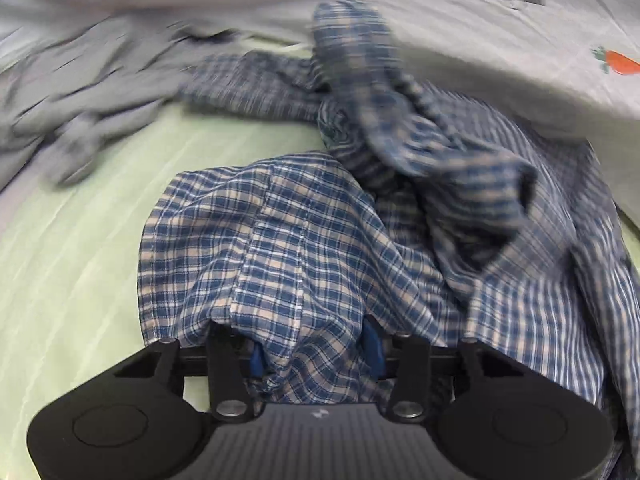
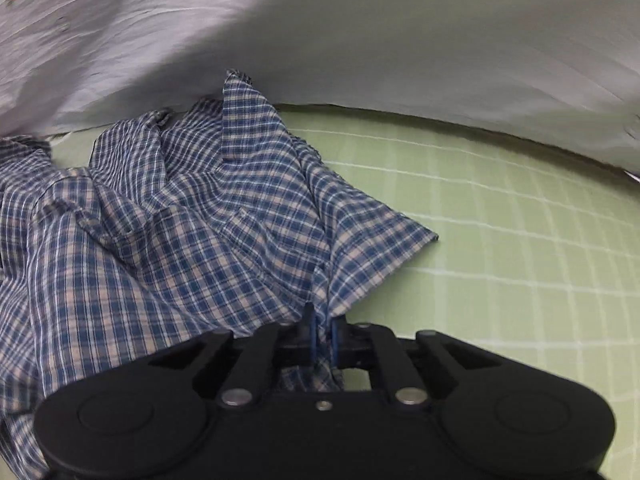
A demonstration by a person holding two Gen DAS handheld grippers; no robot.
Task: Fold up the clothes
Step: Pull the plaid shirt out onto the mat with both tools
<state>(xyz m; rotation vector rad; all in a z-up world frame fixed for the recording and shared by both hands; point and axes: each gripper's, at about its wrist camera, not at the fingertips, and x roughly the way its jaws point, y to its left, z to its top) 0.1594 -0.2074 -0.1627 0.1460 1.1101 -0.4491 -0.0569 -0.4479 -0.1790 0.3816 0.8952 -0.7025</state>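
Crumpled plaid cotton shirt (image 2: 180, 216) on gridded green sheet (image 2: 500, 240)

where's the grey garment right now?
Left wrist view only: the grey garment lies crumpled at upper left on the green sheet, left of the plaid shirt and below the white carrot-print bedding. It is blurred.

Both grippers angle downward: left gripper (image 1: 316, 354) jaws half apart, right gripper (image 2: 324, 338) jaws nearly together.
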